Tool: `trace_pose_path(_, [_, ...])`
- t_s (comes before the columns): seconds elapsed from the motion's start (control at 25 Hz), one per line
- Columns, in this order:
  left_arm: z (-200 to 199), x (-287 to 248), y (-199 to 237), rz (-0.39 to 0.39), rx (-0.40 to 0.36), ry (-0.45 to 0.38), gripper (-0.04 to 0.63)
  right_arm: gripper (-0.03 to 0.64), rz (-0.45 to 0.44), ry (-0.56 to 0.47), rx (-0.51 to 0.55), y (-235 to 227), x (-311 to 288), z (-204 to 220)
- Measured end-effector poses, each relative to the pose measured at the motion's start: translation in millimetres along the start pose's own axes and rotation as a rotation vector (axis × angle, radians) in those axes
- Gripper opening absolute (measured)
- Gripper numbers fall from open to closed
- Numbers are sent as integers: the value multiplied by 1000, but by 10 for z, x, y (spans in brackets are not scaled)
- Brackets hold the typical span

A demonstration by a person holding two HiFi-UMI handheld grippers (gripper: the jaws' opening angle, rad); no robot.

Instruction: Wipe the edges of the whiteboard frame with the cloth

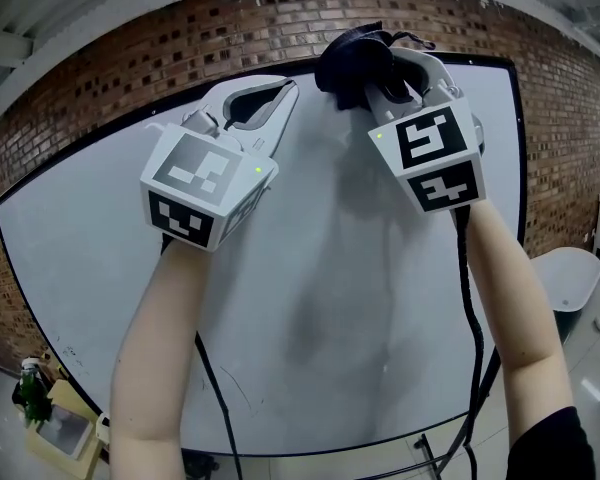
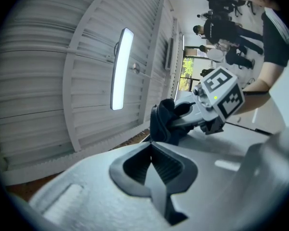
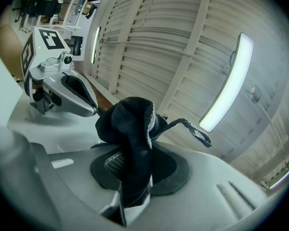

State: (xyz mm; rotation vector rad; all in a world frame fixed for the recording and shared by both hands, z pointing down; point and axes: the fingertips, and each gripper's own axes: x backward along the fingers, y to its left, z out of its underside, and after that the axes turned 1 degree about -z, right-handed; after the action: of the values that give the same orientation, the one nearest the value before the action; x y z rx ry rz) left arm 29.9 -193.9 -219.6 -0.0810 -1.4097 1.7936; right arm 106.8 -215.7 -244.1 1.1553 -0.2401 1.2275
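A large whiteboard (image 1: 310,298) with a thin black frame (image 1: 520,138) hangs on a brick wall. My right gripper (image 1: 395,63) is shut on a dark cloth (image 1: 352,60), which is bunched at the frame's top edge near the middle. The cloth (image 3: 130,134) sticks out between the shut jaws in the right gripper view. My left gripper (image 1: 280,93) is held up just left of it, jaws shut with nothing between them, close to the board's top edge. In the left gripper view the cloth (image 2: 164,121) and right gripper (image 2: 190,110) show ahead.
Brick wall (image 1: 100,78) surrounds the board. A white corrugated ceiling with strip lights (image 2: 120,69) is overhead. A white tub (image 1: 570,278) stands at the right, a box with bottles (image 1: 45,408) low at the left. People stand far off (image 2: 226,28).
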Motion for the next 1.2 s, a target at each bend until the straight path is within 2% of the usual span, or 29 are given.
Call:
trace_pose_path(0.24, [-37,-73,-102,30,22,-9,2,81,17,36,-13,-112,76,87])
trace_pose_path(0.64, [-223,-146,-103,65,38,-85,2,83,55,87,-35,-169,85,109])
trace_pose_path(0.76, [-263,-179,-140,72,43,-98,2,81,61,84,0,-188,107,102])
trace_pose_path(0.96, [-311,-320,-317,61,21,-95,2,81,50,59,21,-313,208,266])
trace_pose_path(1.2, [-554,-629,-463,12,29,-122,2,83,32,26,25,-738,291,416])
